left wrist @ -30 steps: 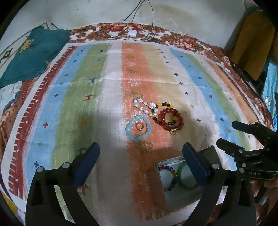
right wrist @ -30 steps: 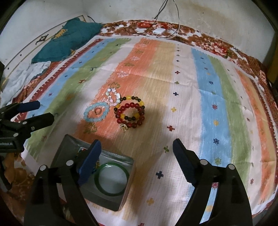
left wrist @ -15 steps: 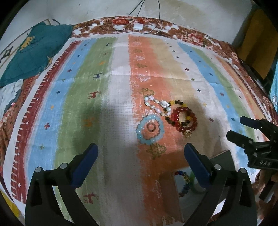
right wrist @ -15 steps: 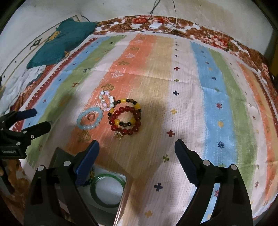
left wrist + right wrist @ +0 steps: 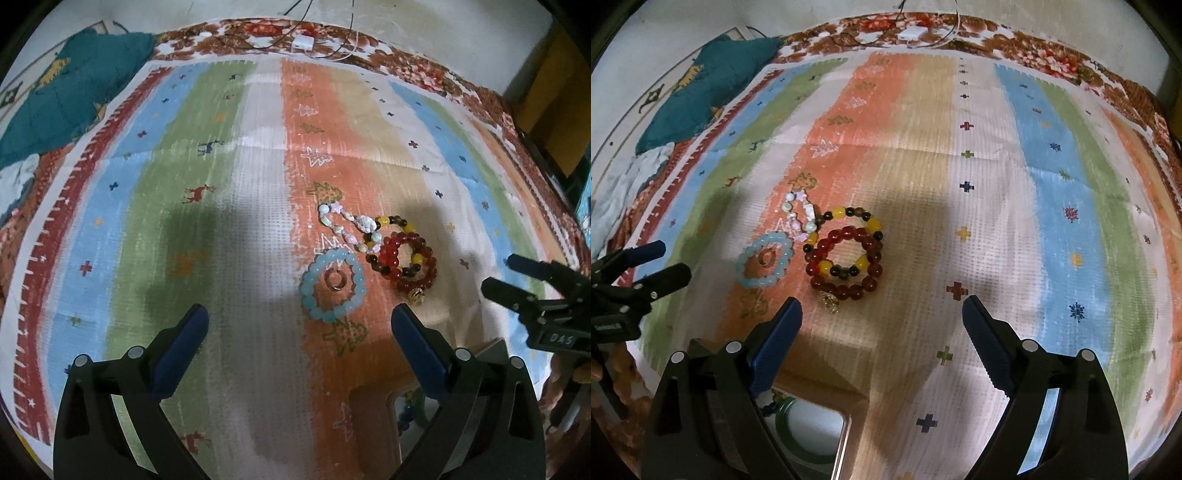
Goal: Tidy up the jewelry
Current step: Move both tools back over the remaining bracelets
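On the striped cloth lie a light blue bead bracelet (image 5: 333, 284) (image 5: 764, 263) with a small ring (image 5: 335, 281) inside it, a white shell bracelet (image 5: 351, 226) (image 5: 799, 216), and a dark red bead bracelet (image 5: 408, 264) (image 5: 846, 265) over a yellow-and-brown one (image 5: 849, 218). A metal box (image 5: 816, 435) (image 5: 373, 417) near the front edge holds a green bangle (image 5: 790, 424). My left gripper (image 5: 299, 339) is open and empty, short of the blue bracelet. My right gripper (image 5: 882, 334) is open and empty, just short of the red bracelet.
A teal cushion (image 5: 62, 92) (image 5: 709, 88) lies at the far left. A white charger with cables (image 5: 303, 42) (image 5: 911, 33) sits at the far edge by the wall. Each gripper shows at the other view's side edge, the right gripper (image 5: 532, 291) and the left gripper (image 5: 635, 273).
Both grippers have moved forward toward the bracelets; the box has slid down toward the bottom of both views. The jewelry has not moved.
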`<state>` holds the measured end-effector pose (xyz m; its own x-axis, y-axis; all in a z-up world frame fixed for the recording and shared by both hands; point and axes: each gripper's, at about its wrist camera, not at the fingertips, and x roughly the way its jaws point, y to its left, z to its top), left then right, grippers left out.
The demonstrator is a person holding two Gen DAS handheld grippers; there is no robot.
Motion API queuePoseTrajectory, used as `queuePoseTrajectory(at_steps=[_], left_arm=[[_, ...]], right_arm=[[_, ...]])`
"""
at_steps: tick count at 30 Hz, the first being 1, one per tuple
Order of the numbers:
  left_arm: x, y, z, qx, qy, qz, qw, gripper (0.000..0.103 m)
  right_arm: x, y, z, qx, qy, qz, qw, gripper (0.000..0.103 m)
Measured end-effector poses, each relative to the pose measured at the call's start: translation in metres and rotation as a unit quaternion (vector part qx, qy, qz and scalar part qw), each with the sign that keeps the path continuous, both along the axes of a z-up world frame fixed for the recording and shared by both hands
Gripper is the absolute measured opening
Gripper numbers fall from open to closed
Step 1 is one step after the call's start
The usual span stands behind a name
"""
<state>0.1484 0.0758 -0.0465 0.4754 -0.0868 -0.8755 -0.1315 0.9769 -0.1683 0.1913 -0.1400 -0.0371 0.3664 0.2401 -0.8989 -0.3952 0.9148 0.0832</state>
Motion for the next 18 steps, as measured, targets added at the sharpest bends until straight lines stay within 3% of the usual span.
queuePoseTrajectory(at_steps=[18], left_arm=[[0.020, 0.000, -0.024, 0.011, 0.031, -0.016, 0.9993, 0.097]], right_arm=[[0.025, 0.003, -0.024, -0.018, 0.025, -0.014, 0.999, 0.089]])
